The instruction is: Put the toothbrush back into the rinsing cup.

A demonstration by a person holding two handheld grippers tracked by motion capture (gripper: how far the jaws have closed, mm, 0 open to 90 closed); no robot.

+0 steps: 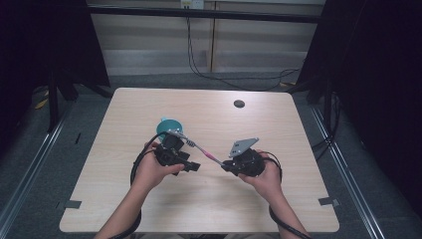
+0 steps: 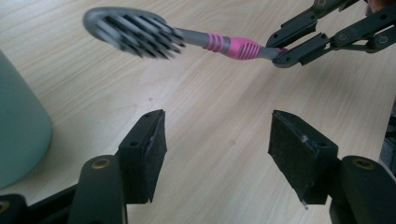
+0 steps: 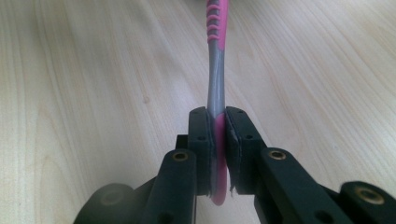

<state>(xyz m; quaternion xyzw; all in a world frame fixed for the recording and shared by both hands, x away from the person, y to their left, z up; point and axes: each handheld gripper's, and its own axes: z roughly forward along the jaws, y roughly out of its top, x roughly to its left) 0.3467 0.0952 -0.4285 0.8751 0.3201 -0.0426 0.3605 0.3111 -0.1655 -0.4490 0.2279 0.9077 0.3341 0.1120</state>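
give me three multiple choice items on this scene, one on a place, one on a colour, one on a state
1. Where is the teal cup?
A. beyond the left claw
B. beside the table's round hole
C. at the table's near edge

2. What colours are the toothbrush?
A. blue and white
B. grey and pink
C. green and yellow

3. How is the right claw?
A. open, nothing in it
B. shut on the cup
C. shut on the toothbrush

Answers:
1. A, the high view shows the cup just past the left hand.
2. B, grey head and neck, pink grip.
3. C, both pads press on the handle.
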